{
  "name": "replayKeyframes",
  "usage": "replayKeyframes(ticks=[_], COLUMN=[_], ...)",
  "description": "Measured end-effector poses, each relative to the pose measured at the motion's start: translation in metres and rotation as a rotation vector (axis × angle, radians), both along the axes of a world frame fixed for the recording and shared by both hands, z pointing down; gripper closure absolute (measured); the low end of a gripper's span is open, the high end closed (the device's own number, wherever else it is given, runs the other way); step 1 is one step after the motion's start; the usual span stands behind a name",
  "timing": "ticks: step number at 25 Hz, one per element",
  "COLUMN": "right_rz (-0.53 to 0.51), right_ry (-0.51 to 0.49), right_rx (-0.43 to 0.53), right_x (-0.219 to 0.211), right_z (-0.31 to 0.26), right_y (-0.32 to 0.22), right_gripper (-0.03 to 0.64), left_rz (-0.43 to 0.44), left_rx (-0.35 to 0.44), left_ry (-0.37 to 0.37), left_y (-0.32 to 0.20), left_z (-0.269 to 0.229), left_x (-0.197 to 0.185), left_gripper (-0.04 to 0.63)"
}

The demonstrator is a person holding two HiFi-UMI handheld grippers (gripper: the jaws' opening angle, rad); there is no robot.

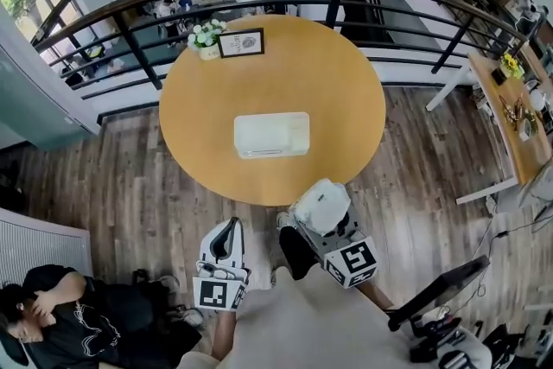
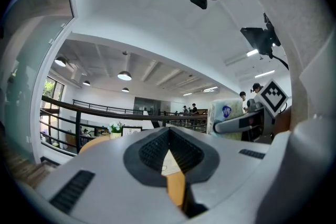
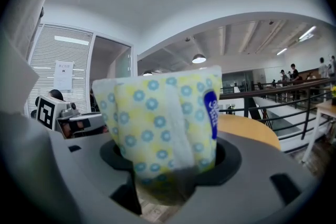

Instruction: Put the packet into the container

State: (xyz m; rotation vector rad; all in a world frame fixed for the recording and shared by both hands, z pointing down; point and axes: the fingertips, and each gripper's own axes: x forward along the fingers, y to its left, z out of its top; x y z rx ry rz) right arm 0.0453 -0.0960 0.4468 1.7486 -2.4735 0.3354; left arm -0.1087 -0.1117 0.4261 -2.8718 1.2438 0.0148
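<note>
One packet (image 3: 163,128) is clamped in the right gripper (image 1: 322,201); left gripper (image 1: 230,231) pinched closed, empty; one container (image 1: 271,135) on one table (image 1: 346,91).

The head camera looks steeply down on the table (image 1: 199,143), with the left gripper (image 1: 232,229) and right gripper (image 1: 321,207) close at 6 o'clock. Each gripper camera looks roughly level along its jaws. A packet (image 3: 163,128) crowds the right one's centre. All three views share the table and railing (image 1: 334,4).
</note>
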Motion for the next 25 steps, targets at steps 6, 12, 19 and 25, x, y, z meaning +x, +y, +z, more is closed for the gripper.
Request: replayKeyframes(ticks=[6, 12, 19, 25], right_rz=[-0.018, -0.023, -0.056, -0.073], right_ry=[-0.018, -0.042, -0.033, -0.027], right_rx=[0.021, -0.006, -0.063, -0.133], right_x=[0.02, 0.033, 0.037, 0.033], right_z=[-0.012, -0.013, 0.001, 0.021], right_y=[-0.066, -0.113, -0.143, -0.151], right_gripper=[0.318, 0.318, 0.318, 0.318], left_rz=[-0.031, -0.065, -0.1, -0.119], left_rx=[0.004, -0.013, -0.063, -0.127], left_ry=[-0.008, -0.035, -0.043, -0.038], left_y=[-0.066, -0.11, -0.135, -0.142], left_z=[-0.014, -0.022, -0.009, 0.01], left_x=[0.016, 0.024, 0.025, 0.021], left_gripper=[0.59, 0.591, 0.59, 0.591])
